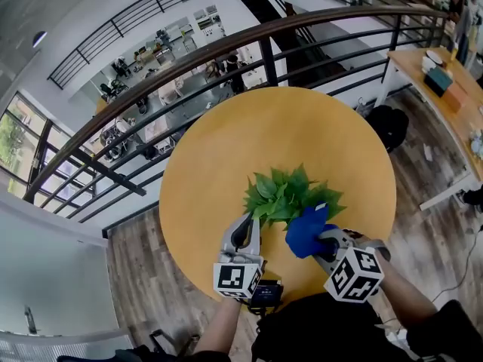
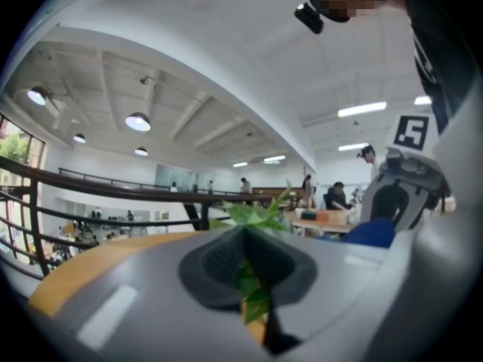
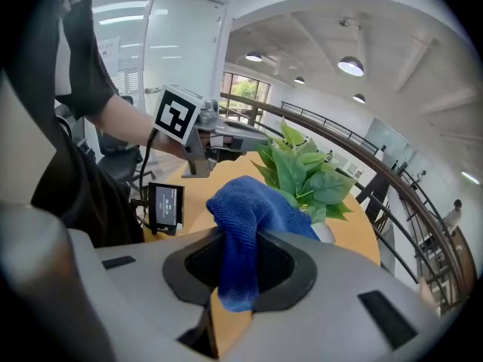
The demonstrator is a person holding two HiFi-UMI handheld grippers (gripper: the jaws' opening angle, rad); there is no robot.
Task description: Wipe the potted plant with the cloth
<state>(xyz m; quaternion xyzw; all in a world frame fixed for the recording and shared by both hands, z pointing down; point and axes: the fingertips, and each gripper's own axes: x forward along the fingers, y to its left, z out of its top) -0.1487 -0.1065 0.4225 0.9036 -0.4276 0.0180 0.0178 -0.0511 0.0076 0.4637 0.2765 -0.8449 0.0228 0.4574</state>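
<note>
Round table (image 1: 226,149), plant (image 1: 287,194) (leaf pinched), cloth (image 1: 306,232) gripped

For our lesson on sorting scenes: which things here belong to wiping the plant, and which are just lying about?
In the job:
potted plant
blue cloth
right gripper, shut on the cloth
left gripper, pinching the plant
round table

Lying about:
side desk
black bag on the floor
railing
</note>
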